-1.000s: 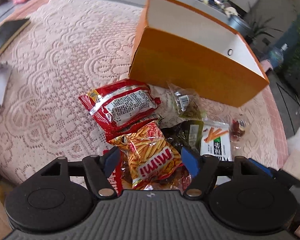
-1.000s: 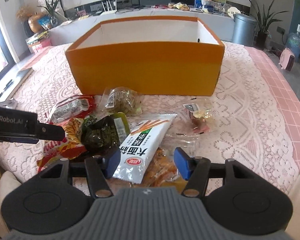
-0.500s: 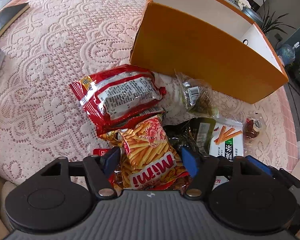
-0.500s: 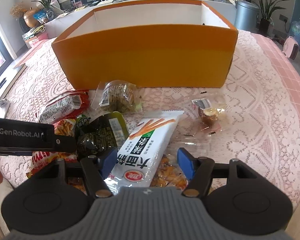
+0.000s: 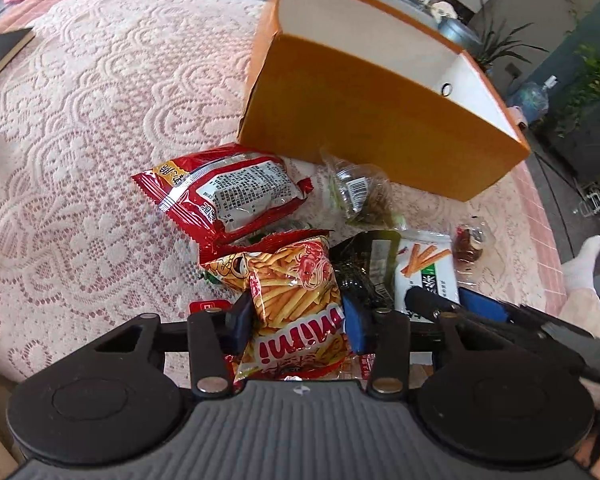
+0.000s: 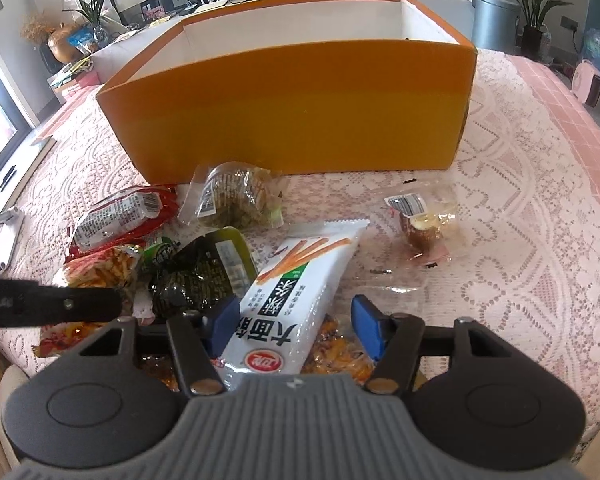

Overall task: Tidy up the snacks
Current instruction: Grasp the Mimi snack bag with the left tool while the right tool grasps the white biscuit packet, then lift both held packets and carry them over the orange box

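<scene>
An open orange box (image 5: 372,108) stands on the lace tablecloth, also in the right wrist view (image 6: 296,116). Snack packs lie in front of it. My left gripper (image 5: 296,316) is shut on the "Mimi" fries bag (image 5: 296,296). My right gripper (image 6: 296,324) is open, its jaws on either side of the white stick-snack pack (image 6: 292,300), which also shows in the left wrist view (image 5: 424,268). A red bag (image 5: 228,192), a dark green pack (image 6: 200,276) and a clear pack of green snacks (image 6: 236,196) lie close by.
A small clear pack with a brown sweet (image 6: 420,224) lies right of the pile. An orange snack bag (image 6: 336,356) lies under the white pack. A grey bin (image 6: 496,20) and plants stand beyond the table. The table edge is near at the right.
My left gripper has closed on the Mimi bag. My right gripper has moved forward along the white pack and stays open.
</scene>
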